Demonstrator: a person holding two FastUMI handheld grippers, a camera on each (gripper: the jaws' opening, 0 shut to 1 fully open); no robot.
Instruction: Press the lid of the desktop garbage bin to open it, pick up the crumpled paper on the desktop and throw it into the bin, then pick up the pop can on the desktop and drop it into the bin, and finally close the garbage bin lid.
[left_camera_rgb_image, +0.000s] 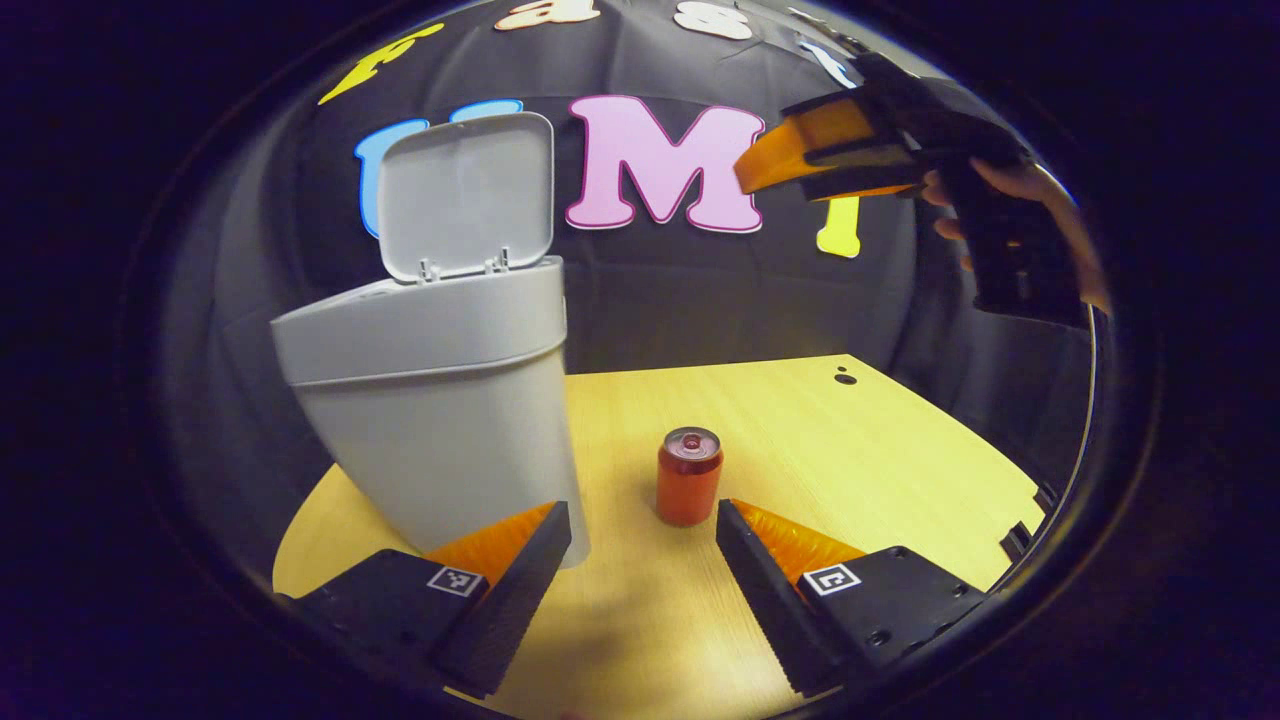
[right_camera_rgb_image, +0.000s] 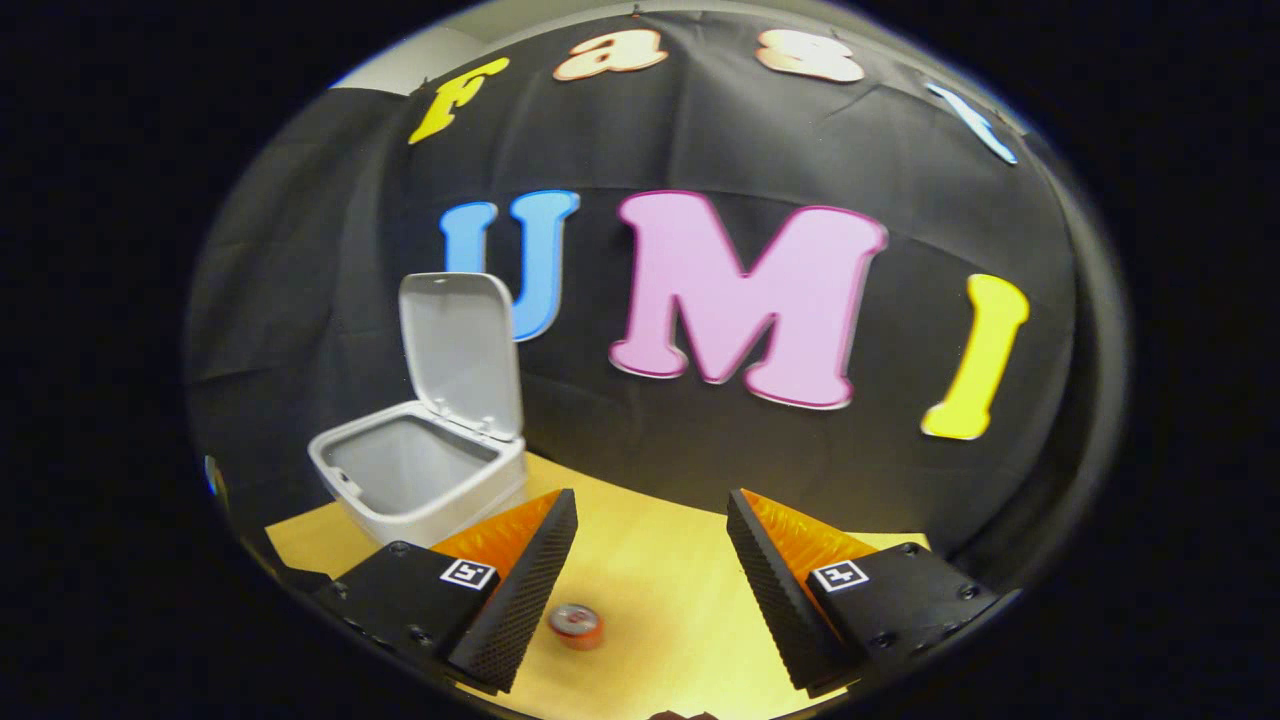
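Observation:
A grey desktop bin (left_camera_rgb_image: 440, 400) stands on the left of the wooden table (left_camera_rgb_image: 800, 440) with its lid (left_camera_rgb_image: 465, 195) tipped up and back. A red pop can (left_camera_rgb_image: 689, 476) stands upright to its right, just ahead of my left gripper (left_camera_rgb_image: 643, 540), which is open and low over the table. My right gripper (left_camera_rgb_image: 790, 165) is held by a hand high up at the right in the left gripper view. In the right gripper view the right gripper (right_camera_rgb_image: 650, 550) is open and empty, looking down on the open bin (right_camera_rgb_image: 420, 475) and the can (right_camera_rgb_image: 576, 625) far below.
The table's right edge (left_camera_rgb_image: 1020, 520) has notches, and a small hole (left_camera_rgb_image: 845, 377) sits near its far right corner. The black cloth wall (right_camera_rgb_image: 700, 440) closes the back.

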